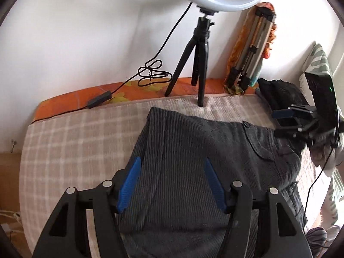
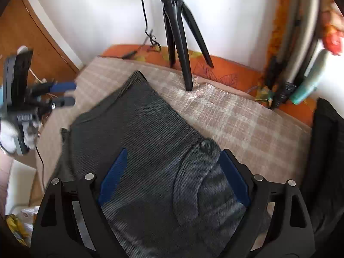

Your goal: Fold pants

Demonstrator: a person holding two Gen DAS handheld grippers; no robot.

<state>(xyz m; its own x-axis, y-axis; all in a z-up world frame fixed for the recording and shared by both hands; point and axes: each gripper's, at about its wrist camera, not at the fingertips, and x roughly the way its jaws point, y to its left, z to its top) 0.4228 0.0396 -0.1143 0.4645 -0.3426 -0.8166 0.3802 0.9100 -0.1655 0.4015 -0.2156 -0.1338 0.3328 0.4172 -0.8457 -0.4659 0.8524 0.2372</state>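
Corduroy pants point(image 1: 193, 161) are lying folded under both spread, empty grippers, left gripper point(image 1: 172, 185) nearer the leg end, right gripper point(image 2: 174, 176) hovering by the button.

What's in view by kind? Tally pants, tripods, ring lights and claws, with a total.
pants: 1
tripods: 2, black tripod, folded tripod
ring light: 1
claws: 2, left claw, right claw
Total: 6
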